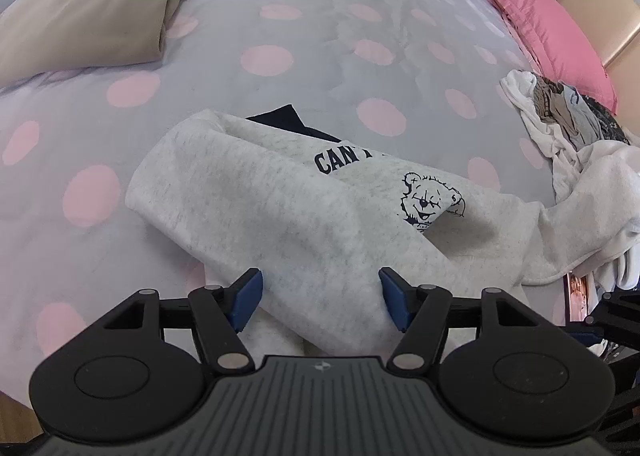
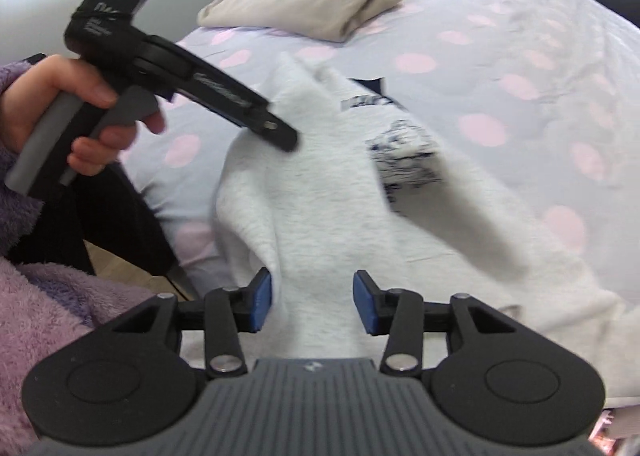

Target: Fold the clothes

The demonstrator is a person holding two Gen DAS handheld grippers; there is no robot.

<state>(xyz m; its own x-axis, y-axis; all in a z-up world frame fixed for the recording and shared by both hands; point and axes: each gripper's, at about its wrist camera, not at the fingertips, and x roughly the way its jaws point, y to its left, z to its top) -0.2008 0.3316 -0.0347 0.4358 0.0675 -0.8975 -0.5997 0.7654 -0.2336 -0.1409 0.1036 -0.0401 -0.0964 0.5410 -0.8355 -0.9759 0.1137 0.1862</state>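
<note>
A light grey fleece sweatshirt (image 1: pixel 280 207) with navy bear print lies half-folded on the pink-dotted bed (image 1: pixel 280 35); left tool (image 1: pixel 320 298) and right tool (image 2: pixel 313 302) gape, gripping nothing.

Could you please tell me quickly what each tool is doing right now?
Left tool: open, holding nothing, over the grey sweatshirt.
Right tool: open, holding nothing.

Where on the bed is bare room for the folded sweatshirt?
Free: the dotted duvet between the beige folded garment, grey sweatshirt and pink pillow. Crowded: the clothes pile below that pillow.
</note>
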